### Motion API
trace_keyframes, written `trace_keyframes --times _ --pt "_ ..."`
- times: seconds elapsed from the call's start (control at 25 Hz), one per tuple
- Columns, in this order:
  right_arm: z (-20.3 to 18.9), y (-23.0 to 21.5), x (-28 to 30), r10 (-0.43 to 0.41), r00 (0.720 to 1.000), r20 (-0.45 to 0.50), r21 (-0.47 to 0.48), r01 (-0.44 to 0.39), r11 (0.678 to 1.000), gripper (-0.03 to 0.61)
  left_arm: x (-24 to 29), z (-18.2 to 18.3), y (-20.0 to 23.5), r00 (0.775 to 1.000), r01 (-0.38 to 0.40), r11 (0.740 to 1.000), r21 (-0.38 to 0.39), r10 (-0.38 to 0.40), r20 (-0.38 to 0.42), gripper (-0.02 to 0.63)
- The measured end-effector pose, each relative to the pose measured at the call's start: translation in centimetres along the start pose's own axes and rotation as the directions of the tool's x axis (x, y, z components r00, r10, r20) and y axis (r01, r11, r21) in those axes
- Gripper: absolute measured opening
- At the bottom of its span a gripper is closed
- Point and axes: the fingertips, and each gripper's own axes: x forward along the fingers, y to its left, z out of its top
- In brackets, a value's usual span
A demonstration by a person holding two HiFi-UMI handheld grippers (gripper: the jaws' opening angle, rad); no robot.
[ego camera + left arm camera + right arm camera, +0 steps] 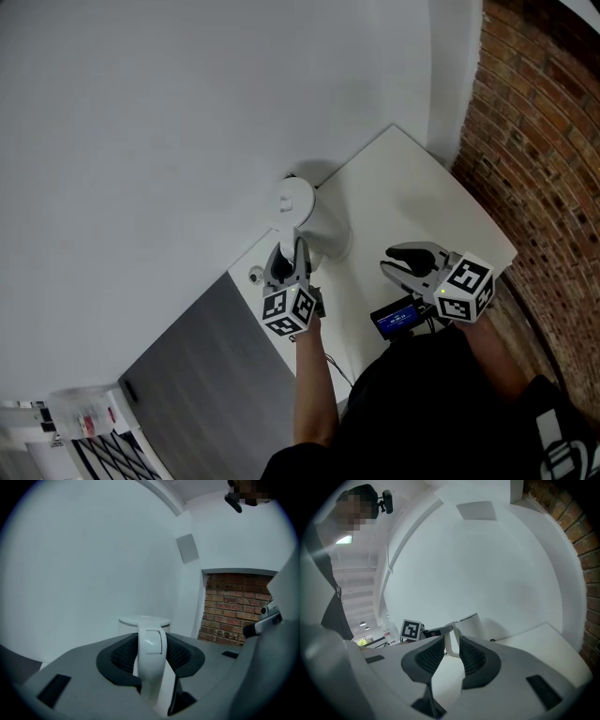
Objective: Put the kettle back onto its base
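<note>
A white kettle point(321, 232) with a round lid point(293, 200) is at the left end of the white table point(422, 197), close to the wall. My left gripper point(292, 255) is shut on its handle from the near side. In the left gripper view the white handle point(151, 644) fills the gap between the dark pads point(123, 657), with the lid point(143, 620) behind. I cannot pick out the base under the kettle. My right gripper point(405, 262) hovers over the table to the kettle's right. It is slightly open and holds nothing point(451, 651). It faces the kettle point(469, 624).
A white wall runs behind the table, and a brick wall point(534, 141) stands on the right. A small round thing point(255, 275) lies by the table's left edge. Left of the table is a grey floor strip point(197, 366). A small blue screen point(398, 319) sits by my right gripper.
</note>
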Motion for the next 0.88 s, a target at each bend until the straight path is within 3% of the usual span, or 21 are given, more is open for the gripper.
trace_keyframes --times 0.88 --pt "-0.5 -0.1 -0.1 0.001 1.000 -0.008 0.009 -0.001 1.000 0.104 -1.5 -1.1 -0.5 0.997 0.053 0.998 0.030 -0.051 -0.059 0.173"
